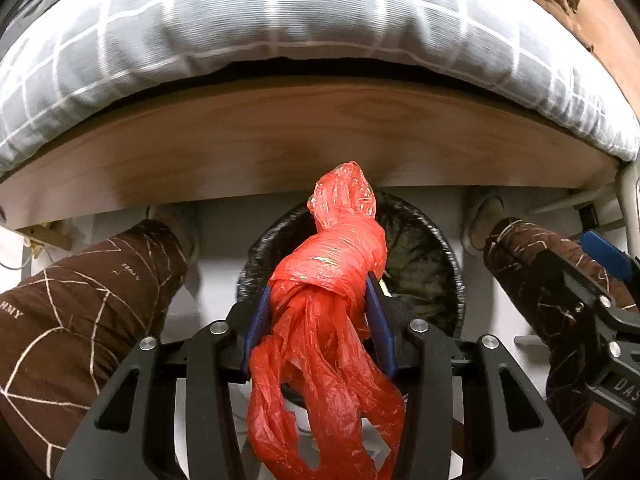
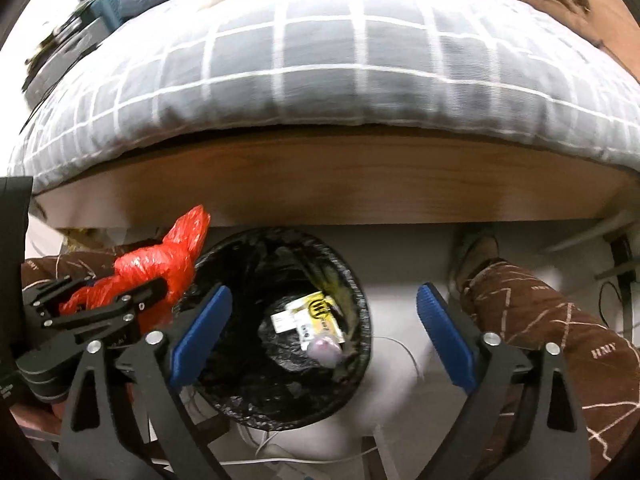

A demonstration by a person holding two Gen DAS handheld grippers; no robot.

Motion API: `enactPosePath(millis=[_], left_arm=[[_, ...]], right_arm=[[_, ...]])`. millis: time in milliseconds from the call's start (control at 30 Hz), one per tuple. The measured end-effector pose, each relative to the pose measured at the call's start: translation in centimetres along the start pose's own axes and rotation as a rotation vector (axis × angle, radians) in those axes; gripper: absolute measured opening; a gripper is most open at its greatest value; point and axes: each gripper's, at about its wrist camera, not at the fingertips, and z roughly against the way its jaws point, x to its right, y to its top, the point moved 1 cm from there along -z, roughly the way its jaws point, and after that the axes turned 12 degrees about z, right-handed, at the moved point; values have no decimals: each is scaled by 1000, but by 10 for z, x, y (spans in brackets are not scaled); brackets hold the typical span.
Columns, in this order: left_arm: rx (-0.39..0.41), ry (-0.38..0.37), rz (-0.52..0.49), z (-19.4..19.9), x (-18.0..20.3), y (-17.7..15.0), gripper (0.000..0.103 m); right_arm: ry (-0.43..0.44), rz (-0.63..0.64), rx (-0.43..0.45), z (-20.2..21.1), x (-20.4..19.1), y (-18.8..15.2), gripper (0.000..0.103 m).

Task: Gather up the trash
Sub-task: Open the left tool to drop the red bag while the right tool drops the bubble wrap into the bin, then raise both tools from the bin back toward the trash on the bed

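My left gripper (image 1: 320, 304) is shut on a crumpled red plastic bag (image 1: 332, 264) and holds it above a round bin lined with a black bag (image 1: 424, 248). In the right wrist view the red bag (image 2: 168, 256) and the left gripper (image 2: 120, 300) sit at the left, beside the bin's rim. The bin (image 2: 240, 380) lies on the floor below, with a yellow and white packet (image 2: 316, 314) and other scraps inside. My right gripper (image 2: 324, 328) is open and empty above the bin. It also shows at the right edge of the left wrist view (image 1: 600, 280).
A bed with a grey checked cover (image 2: 320, 68) and a wooden side board (image 2: 340, 176) stands just behind the bin. The person's legs in brown patterned trousers (image 2: 552, 328) flank the bin. White cables (image 2: 280, 452) lie on the floor in front.
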Motion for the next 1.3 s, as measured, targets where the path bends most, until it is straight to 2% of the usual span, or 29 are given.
enactPosePath(millis=[133, 333, 500, 567, 700, 767, 867, 1033, 1300], left_arm=[[-7, -12, -29, -4, 12, 1, 44], [-4, -26, -72, -1, 24, 1, 45], [33, 10, -85, 0, 31, 1, 57], [31, 17, -75, -1, 29, 1, 69], [46, 26, -65, 1, 26, 1, 78], [60, 38, -63, 5, 25, 1, 87], [72, 39, -58, 11, 23, 2, 95], [111, 52, -60, 28, 24, 3, 97], [193, 32, -34, 74, 22, 11, 97]], right_arm=[[-39, -45, 16, 9, 20, -5, 95], [-47, -91, 13, 12, 33, -9, 95], [-49, -76, 10, 11, 29, -9, 95], [-49, -70, 10, 10, 28, -9, 95], [-50, -59, 18, 11, 24, -8, 95], [-50, -56, 25, 15, 22, -6, 95], [-53, -46, 33, 19, 20, -2, 95], [-66, -30, 71, 37, 20, 5, 95], [-89, -24, 123, 66, 25, 14, 95]])
